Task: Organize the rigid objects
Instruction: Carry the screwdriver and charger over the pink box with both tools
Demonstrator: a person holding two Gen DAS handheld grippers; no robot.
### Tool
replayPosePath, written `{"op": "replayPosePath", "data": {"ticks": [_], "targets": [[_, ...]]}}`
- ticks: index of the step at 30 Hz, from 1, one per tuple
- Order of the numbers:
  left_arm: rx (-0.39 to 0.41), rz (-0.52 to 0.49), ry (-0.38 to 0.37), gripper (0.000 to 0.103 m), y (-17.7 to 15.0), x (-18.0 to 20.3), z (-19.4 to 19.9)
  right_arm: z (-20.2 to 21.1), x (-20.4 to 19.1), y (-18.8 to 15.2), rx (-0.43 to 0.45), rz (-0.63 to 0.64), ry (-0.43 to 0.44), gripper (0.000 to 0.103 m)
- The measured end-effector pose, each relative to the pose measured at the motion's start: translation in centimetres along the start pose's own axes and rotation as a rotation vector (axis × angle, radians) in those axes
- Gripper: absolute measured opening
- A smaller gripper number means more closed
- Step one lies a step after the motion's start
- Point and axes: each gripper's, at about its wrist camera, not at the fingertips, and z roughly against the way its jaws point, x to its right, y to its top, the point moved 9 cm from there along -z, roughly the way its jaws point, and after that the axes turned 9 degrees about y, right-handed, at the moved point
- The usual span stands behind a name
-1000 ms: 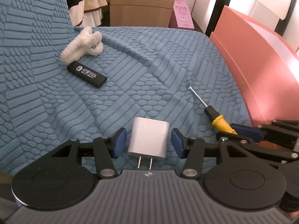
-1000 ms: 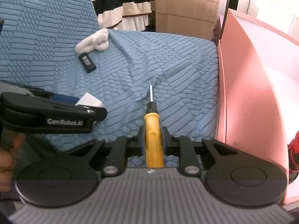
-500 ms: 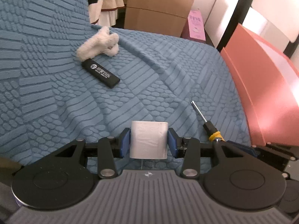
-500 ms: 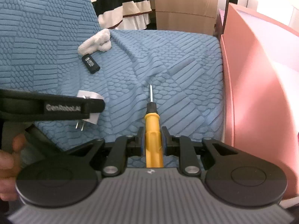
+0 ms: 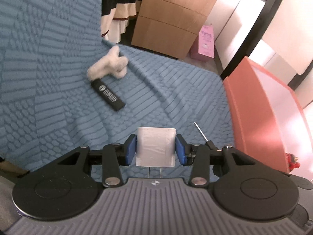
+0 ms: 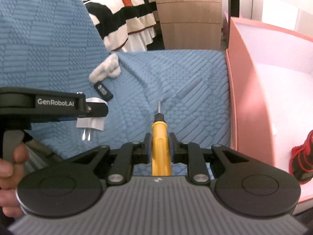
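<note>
My left gripper (image 5: pixel 156 148) is shut on a white plug adapter (image 5: pixel 156 146) and holds it above the blue cover, prongs toward the camera; it also shows in the right wrist view (image 6: pixel 92 117). My right gripper (image 6: pixel 160 146) is shut on a yellow-handled screwdriver (image 6: pixel 160 148), shaft pointing forward; its tip shows in the left wrist view (image 5: pixel 201 134). A black USB stick (image 5: pixel 107 95) lies on the blue textured cover (image 5: pixel 176 90) beside a white fluffy piece (image 5: pixel 109 65). A pink box (image 6: pixel 252 90) stands at the right.
Inside the pink box lies a red and black object (image 6: pixel 303 160). Beyond the cover stand a wooden drawer cabinet (image 5: pixel 172 19), a striped cloth (image 6: pixel 121 19) and a small pink carton (image 5: pixel 205 41). The cover rises as a backrest on the left.
My left gripper closed on the white adapter and lifted it off the cover. My right gripper stayed shut on the screwdriver and rose with it; both views now look further over the cover.
</note>
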Motion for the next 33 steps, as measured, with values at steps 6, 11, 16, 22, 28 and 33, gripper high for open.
{"op": "replayPosePath", "data": {"ticks": [6, 11, 16, 22, 28, 33], "targets": [[-0.016, -0.009, -0.022, 0.048, 1.4, 1.4, 1.6, 1.7, 0.3, 1.6, 0.004, -0.021, -0.011, 0.021], [-0.020, -0.034, -0.044, 0.048, 2.8, 3.2, 2.9, 4.2, 0.8, 3.7, 0.027, -0.012, -0.024, 0.021], [-0.009, -0.051, -0.074, 0.048, 4.7, 5.0, 4.4, 6.8, 1.7, 6.4, 0.076, -0.016, -0.042, 0.021], [0.040, -0.092, -0.115, 0.048, 7.6, 8.2, 7.2, 10.4, 3.4, 9.8, 0.158, -0.072, -0.031, 0.021], [0.080, -0.129, -0.162, 0.048, 10.0, 12.7, 9.5, 13.5, 4.8, 12.5, 0.212, -0.039, -0.071, 0.021], [0.111, -0.155, -0.202, 0.048, 11.6, 17.2, 10.7, 15.9, 7.2, 14.1, 0.258, -0.045, -0.098, 0.021]]}}
